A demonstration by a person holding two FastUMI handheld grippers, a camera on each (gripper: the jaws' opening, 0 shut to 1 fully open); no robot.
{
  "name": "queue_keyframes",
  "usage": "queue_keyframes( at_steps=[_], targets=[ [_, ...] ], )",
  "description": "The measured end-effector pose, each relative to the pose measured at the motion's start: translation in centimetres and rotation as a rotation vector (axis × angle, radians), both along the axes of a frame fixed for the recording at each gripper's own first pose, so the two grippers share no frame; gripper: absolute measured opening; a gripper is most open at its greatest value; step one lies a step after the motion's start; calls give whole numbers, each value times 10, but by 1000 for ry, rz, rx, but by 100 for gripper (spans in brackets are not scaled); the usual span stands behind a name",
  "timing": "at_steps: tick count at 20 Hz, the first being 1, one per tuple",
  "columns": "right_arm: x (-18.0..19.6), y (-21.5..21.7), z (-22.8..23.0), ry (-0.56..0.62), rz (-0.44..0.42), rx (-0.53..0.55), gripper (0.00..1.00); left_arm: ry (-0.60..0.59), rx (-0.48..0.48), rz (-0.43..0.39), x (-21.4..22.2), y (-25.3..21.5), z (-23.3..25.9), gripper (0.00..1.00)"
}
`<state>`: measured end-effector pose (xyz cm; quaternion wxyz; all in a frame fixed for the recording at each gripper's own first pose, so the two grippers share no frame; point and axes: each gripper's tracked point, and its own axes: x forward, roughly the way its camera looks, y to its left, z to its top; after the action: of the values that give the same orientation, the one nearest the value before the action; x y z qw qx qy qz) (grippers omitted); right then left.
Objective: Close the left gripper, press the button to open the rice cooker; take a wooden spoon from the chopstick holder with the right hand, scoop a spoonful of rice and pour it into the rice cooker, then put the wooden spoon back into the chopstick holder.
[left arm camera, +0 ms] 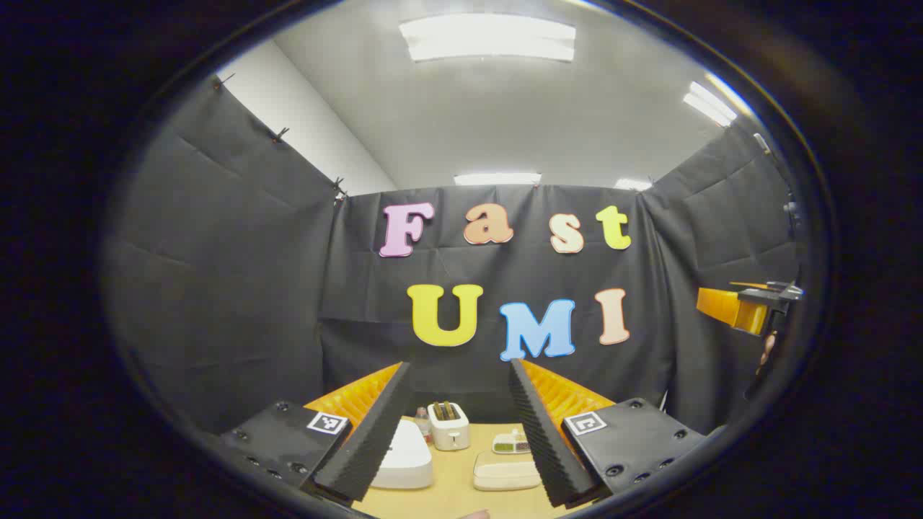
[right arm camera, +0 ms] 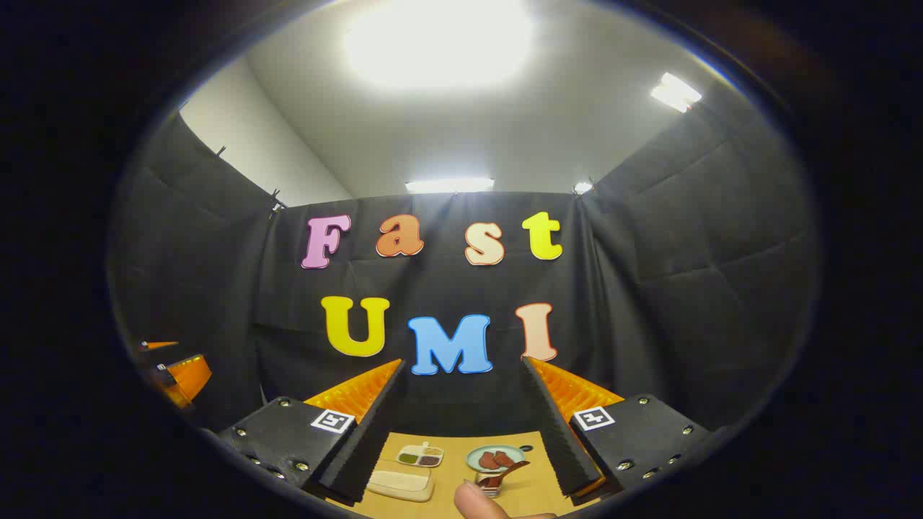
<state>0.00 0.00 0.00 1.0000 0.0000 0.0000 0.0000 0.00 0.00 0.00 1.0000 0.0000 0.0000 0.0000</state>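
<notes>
In the left gripper view, my left gripper (left arm camera: 459, 365) is held high and open, with nothing between its fingers. Far below, the white rice cooker (left arm camera: 407, 461) stands on the wooden table (left arm camera: 454, 490), partly behind the left finger. My right gripper (right arm camera: 462, 362) is open and empty too, also high above the table. Beneath it a brown wooden spoon (right arm camera: 507, 471) leans out of a small holder (right arm camera: 489, 489). A flat cream tray (right arm camera: 400, 483) lies to the left of the holder; it is the cream tray (left arm camera: 505, 474) beside the cooker.
A white toaster (left arm camera: 448, 425) and a small bottle (left arm camera: 423, 425) stand at the back. A divided dish (right arm camera: 420, 455) and a plate of brown food (right arm camera: 494, 458) lie mid-table. A person's fingertip (right arm camera: 482, 503) shows at the bottom. Black cloth walls surround the table.
</notes>
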Motion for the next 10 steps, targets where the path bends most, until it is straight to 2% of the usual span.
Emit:
queue_keyframes(
  at_steps=[3,4,7,8,9,10],
  targets=[
    [-5,-14,8,-26,-27,-86,95,31,7,-4,0,-2,-7,89],
    [-7,-15,10,-31,-38,-107,95,44,-5,-17,3,-5,-11,94],
    [-9,-11,-6,21,-27,-119,95,90,-54,-40,3,-13,-22,92],
    [-11,-13,-9,37,-25,-108,95,98,-59,-34,3,-12,-24,99],
    [-11,-16,-9,44,-21,-95,95,108,-57,-25,3,-12,-27,92],
    [-13,-18,-9,49,-15,-85,95,115,-54,-15,2,-12,-29,92]
  ],
)
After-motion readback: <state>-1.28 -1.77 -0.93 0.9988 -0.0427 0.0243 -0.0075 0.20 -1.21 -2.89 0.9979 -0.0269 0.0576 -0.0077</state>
